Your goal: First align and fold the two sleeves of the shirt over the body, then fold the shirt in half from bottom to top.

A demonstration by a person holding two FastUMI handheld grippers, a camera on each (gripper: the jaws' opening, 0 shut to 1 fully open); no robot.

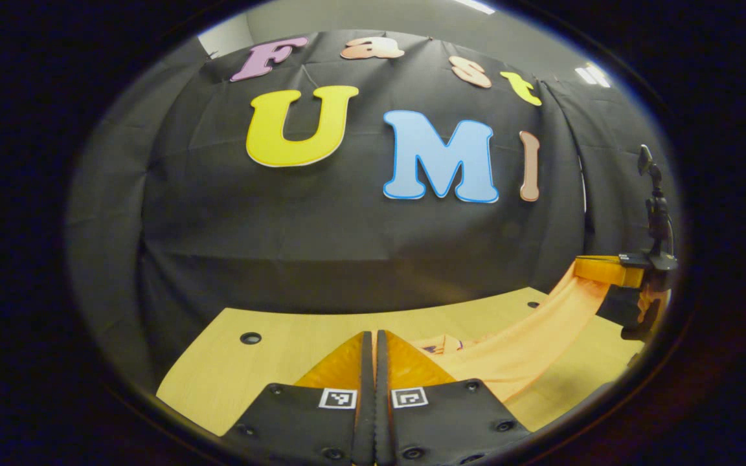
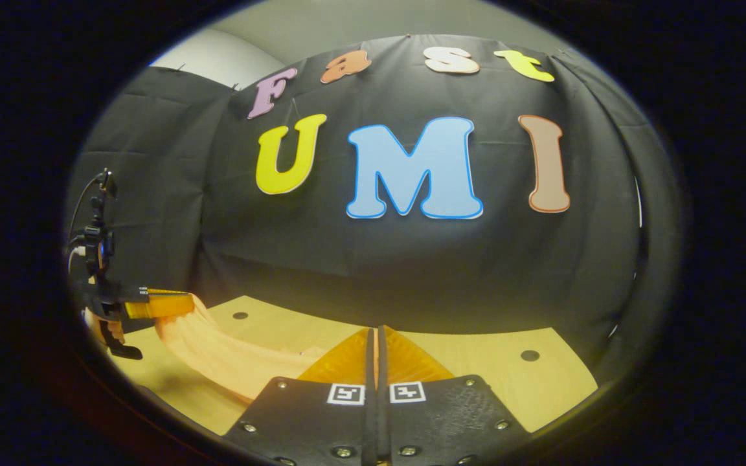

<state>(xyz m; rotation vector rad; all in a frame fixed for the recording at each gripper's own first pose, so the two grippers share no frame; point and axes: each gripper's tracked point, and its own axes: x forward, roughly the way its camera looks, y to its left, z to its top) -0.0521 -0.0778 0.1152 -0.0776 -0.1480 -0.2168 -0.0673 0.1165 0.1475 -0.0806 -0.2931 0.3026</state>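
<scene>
In my left gripper view the left gripper (image 1: pixel 373 343) is pinched together on the shirt (image 1: pixel 528 336), and the right gripper (image 1: pixel 612 270) far to its right holds the other end. In my right gripper view that gripper (image 2: pixel 376 340) is also clamped on the shirt (image 2: pixel 230 353), with the left gripper (image 2: pixel 153 304) far left. The peach cloth hangs between them above the table (image 1: pixel 269 353), a soft, rippled band.

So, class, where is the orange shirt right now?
The shirt hangs lifted above the wooden table, stretched between the two grippers: at right in the left gripper view, at left in the right gripper view.
</scene>
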